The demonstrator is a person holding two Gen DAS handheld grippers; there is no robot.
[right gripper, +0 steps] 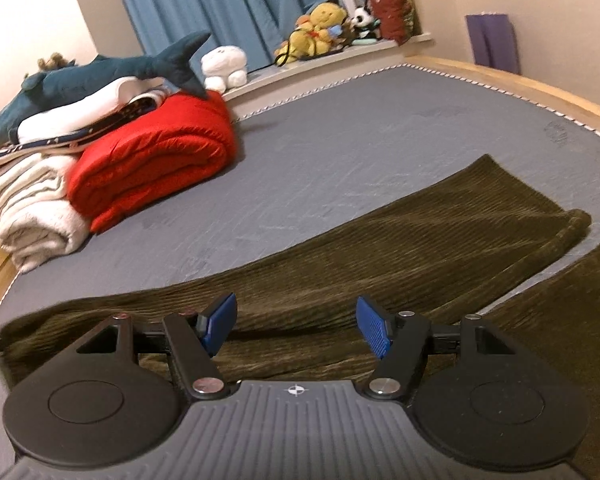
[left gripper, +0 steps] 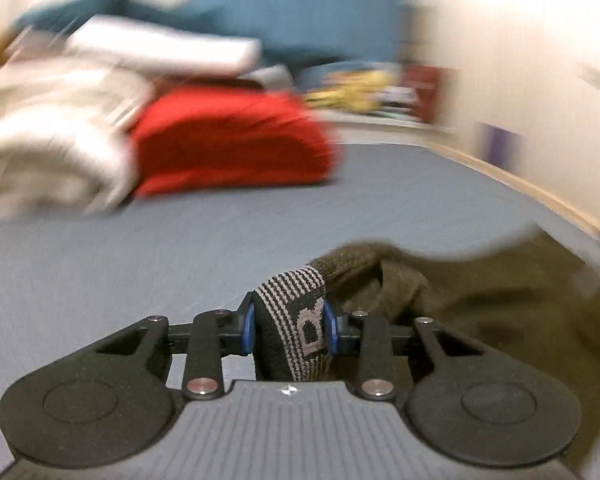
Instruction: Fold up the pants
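Here, the olive corduroy pants (right gripper: 380, 248) are spread on the grey mattress (right gripper: 340, 140), one leg laid flat and running away to the right, the second leg seen only at the right edge of the right wrist view. The striped waistband (left gripper: 300, 320), black and grey with lettering, is shown only in the left wrist view, where it is clamped between the blue pads (left gripper: 249, 328) of the left tongs (left gripper: 290, 326), narrowly set, with olive cloth bunched behind. That view is heavily blurred. The right tongs (right gripper: 296, 326) are held wide apart above the near leg, nothing between them. A red quilt (right gripper: 152, 160) and cream blankets (right gripper: 28, 208) are stacked at the far left in both views. Only the right view resolves a plush shark (right gripper: 100, 76) and soft toys (right gripper: 320, 28) against blue curtains (right gripper: 220, 8).
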